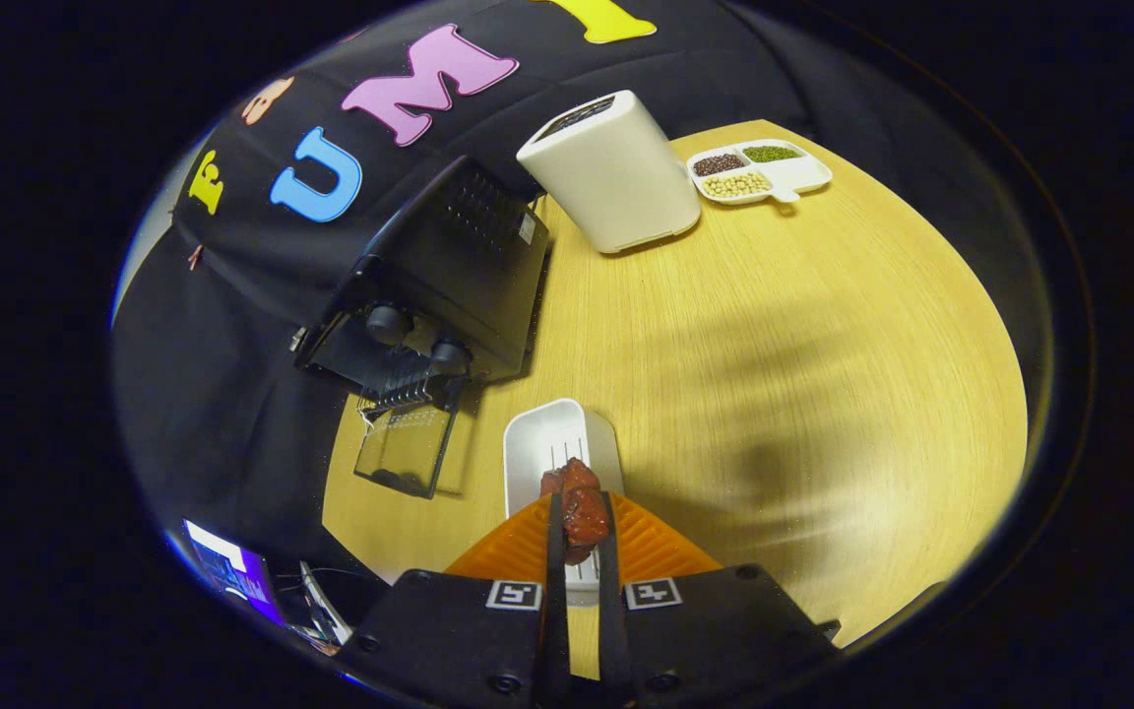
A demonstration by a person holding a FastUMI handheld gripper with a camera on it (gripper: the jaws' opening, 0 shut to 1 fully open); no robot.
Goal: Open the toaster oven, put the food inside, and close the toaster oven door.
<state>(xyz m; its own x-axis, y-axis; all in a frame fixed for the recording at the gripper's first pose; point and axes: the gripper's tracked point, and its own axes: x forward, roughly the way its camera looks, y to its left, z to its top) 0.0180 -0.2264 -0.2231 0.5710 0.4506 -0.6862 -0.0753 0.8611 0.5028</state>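
Reddish-brown meat chunk sits clamped between the gripper fingers above its white tray, the toaster oven door already dropped open (loading and closing remain).

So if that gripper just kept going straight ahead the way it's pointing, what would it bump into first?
Probably the white tray just ahead of the fingers. The gripper, shut on the brown food piece, points over it; depth is hard to judge. The open toaster oven sits off to one side.
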